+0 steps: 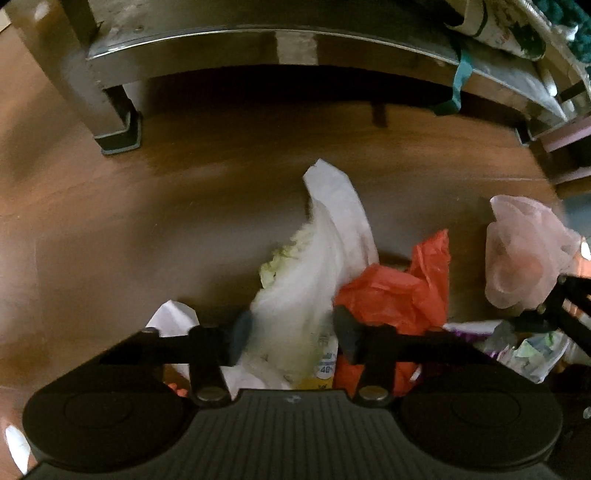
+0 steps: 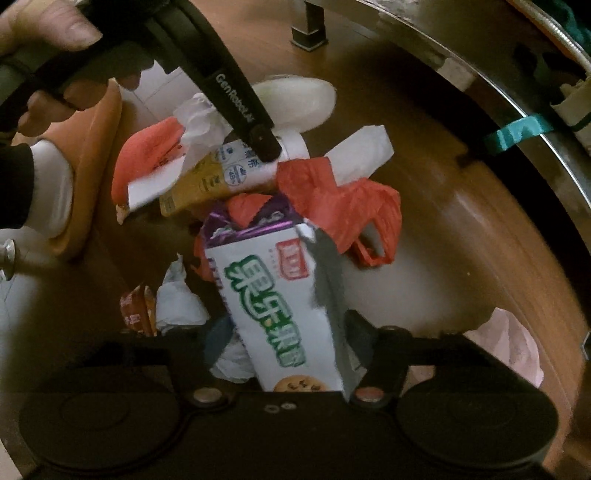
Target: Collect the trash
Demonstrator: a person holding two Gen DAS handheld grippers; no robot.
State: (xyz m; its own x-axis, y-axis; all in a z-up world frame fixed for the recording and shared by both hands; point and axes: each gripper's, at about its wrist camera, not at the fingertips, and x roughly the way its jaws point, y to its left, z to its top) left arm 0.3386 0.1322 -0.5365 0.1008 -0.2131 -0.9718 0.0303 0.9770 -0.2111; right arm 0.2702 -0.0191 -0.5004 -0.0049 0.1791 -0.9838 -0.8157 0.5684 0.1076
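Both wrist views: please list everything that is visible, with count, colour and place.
biscuit box: one, white with green letters, between the right gripper's fingers
bottle: one, white and yellow, on the floor under the left gripper
white bag: one, white, between the left gripper's fingers
red bag: one, red, floor beside the box
pink bag: one, pale pink, floor at right
crumpled paper: one, white, left of the box
slipper: one, orange, on a foot
metal bench: one, steel, above the floor
left gripper: black
right gripper: black
hand: one, on the left gripper's handle
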